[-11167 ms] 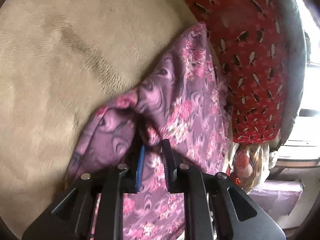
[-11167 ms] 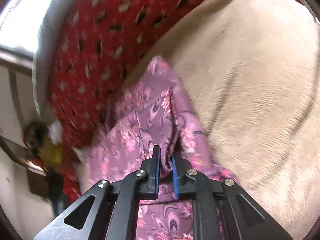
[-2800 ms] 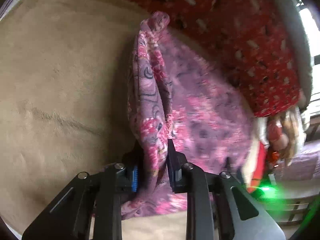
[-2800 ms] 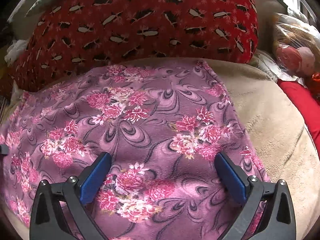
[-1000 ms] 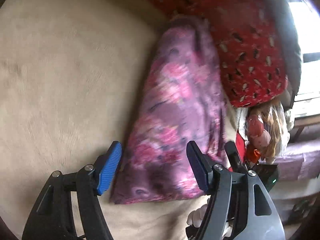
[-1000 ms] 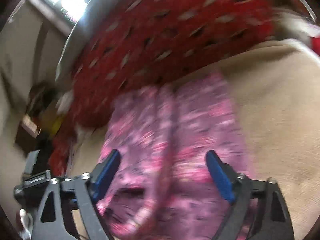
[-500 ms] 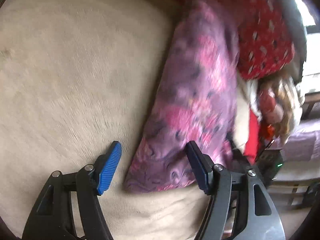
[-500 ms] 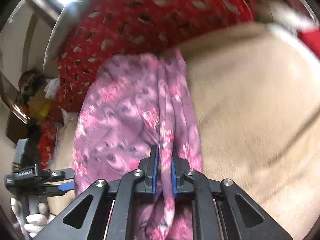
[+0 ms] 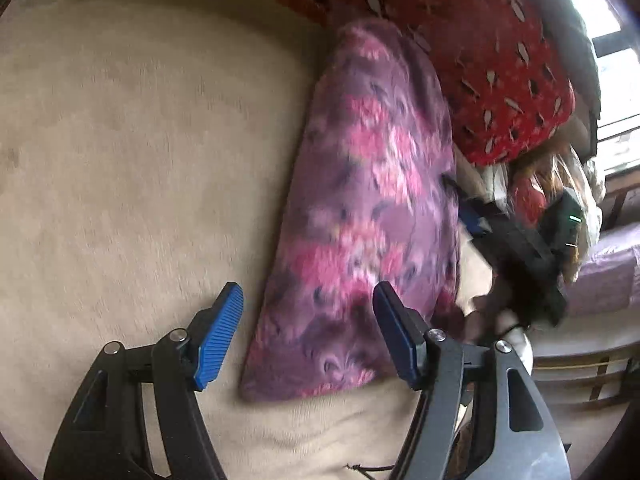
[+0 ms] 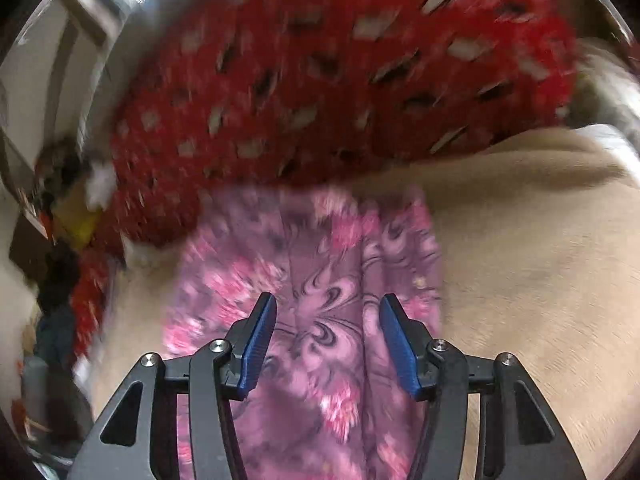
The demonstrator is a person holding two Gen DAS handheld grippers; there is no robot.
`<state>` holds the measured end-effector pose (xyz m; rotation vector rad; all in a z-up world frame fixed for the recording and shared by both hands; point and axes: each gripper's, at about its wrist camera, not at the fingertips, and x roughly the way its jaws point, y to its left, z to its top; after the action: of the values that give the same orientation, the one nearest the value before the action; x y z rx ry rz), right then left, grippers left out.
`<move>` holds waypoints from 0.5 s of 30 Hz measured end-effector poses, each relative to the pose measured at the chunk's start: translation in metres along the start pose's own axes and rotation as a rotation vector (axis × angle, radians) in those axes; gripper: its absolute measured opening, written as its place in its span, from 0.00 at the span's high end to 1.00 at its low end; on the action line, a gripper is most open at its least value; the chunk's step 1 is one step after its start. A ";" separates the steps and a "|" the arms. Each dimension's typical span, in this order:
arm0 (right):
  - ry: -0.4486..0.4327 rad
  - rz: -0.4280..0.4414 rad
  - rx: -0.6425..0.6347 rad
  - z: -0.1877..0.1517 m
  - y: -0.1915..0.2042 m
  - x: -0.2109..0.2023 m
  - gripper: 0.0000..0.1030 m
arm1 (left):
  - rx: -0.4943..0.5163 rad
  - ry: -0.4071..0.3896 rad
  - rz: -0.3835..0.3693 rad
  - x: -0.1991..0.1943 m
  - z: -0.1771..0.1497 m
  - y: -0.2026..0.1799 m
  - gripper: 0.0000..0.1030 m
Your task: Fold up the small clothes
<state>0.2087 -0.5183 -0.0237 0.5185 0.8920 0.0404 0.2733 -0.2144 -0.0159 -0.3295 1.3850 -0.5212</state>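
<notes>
A purple garment with pink flowers (image 9: pixel 360 216) lies folded in a long narrow shape on a beige blanket (image 9: pixel 140 160). My left gripper (image 9: pixel 310 336) is open and empty, its jaws either side of the garment's near end. In the right wrist view the same garment (image 10: pixel 320 280) lies under my right gripper (image 10: pixel 326 344), which is open with its jaws spread over a raised fold. The right gripper also shows in the left wrist view (image 9: pixel 516 248), at the garment's right edge.
A red cushion with a dark and white pattern (image 9: pixel 480 60) lies just beyond the garment, also in the right wrist view (image 10: pixel 340 72). A doll and clutter (image 9: pixel 552 184) sit at the right, past the bed's edge. Beige blanket spreads to the left.
My right gripper was shut on a fold of the garment half a second ago and has opened and let it go. My left gripper stays open, now a little closer over the garment's end.
</notes>
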 end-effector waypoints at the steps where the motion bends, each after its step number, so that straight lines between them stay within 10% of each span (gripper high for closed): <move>1: 0.046 -0.030 -0.038 0.000 0.004 0.012 0.77 | 0.000 0.001 0.000 0.000 0.002 -0.001 0.35; 3: -0.015 -0.002 -0.113 -0.001 0.016 -0.002 0.94 | 0.008 -0.005 -0.019 0.000 0.007 -0.003 0.35; 7: -0.188 0.057 -0.080 -0.010 0.001 -0.051 0.94 | 0.010 -0.009 -0.013 0.013 0.010 -0.003 0.33; 11: 0.004 -0.080 -0.019 -0.025 -0.042 -0.009 0.94 | 0.031 0.040 0.030 0.033 0.004 -0.010 0.33; 15: -0.097 0.062 0.109 -0.018 -0.055 -0.041 0.86 | 0.042 0.014 -0.003 0.019 0.008 -0.013 0.33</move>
<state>0.1591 -0.5692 -0.0278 0.6444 0.7867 0.0229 0.2807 -0.2359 -0.0235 -0.2943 1.3853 -0.5559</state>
